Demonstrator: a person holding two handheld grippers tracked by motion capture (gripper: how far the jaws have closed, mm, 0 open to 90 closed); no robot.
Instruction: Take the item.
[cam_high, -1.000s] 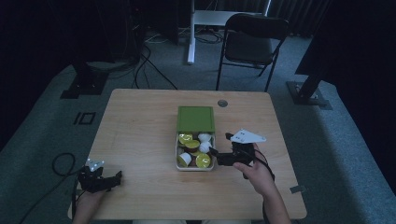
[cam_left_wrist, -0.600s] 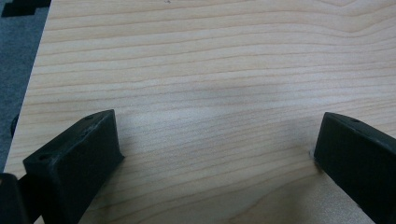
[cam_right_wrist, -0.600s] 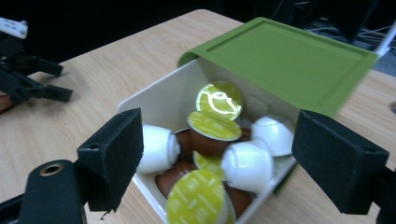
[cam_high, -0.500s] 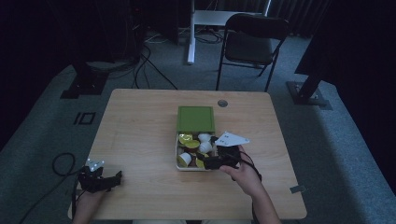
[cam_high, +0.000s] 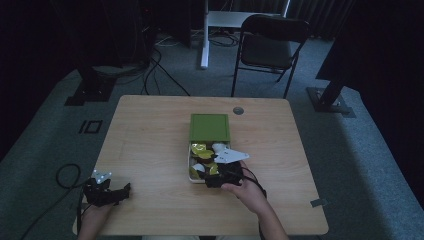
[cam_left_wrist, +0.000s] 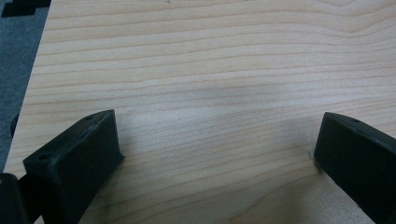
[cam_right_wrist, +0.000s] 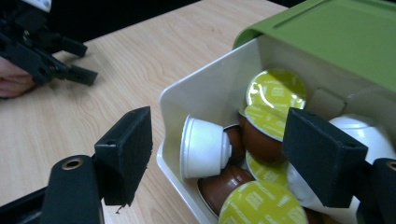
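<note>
A white box (cam_high: 190, 161) with a green lid (cam_high: 210, 127) slid back stands mid-table, holding coffee capsules. In the right gripper view a white capsule (cam_right_wrist: 203, 147) lies on its side among brown capsules with yellow-green foil tops (cam_right_wrist: 275, 88). My right gripper (cam_high: 209, 180) (cam_right_wrist: 224, 156) hangs at the box's near end, and its jaws have just been closing. One jaw is outside the white wall (cam_right_wrist: 187, 98), the other over the capsules; the pads touch nothing. My left gripper (cam_high: 107, 192) (cam_left_wrist: 215, 154) rests wide open over bare wood at the table's near left corner.
A small round grommet (cam_high: 238, 110) sits near the table's far edge. A folding chair (cam_high: 267, 47) and a desk leg stand behind the table. Cables lie on the carpet to the left. The left gripper (cam_right_wrist: 42, 51) shows far off in the right gripper view.
My right gripper has moved left and down, from beside the box's right side to its near end. The left gripper has stayed put.
</note>
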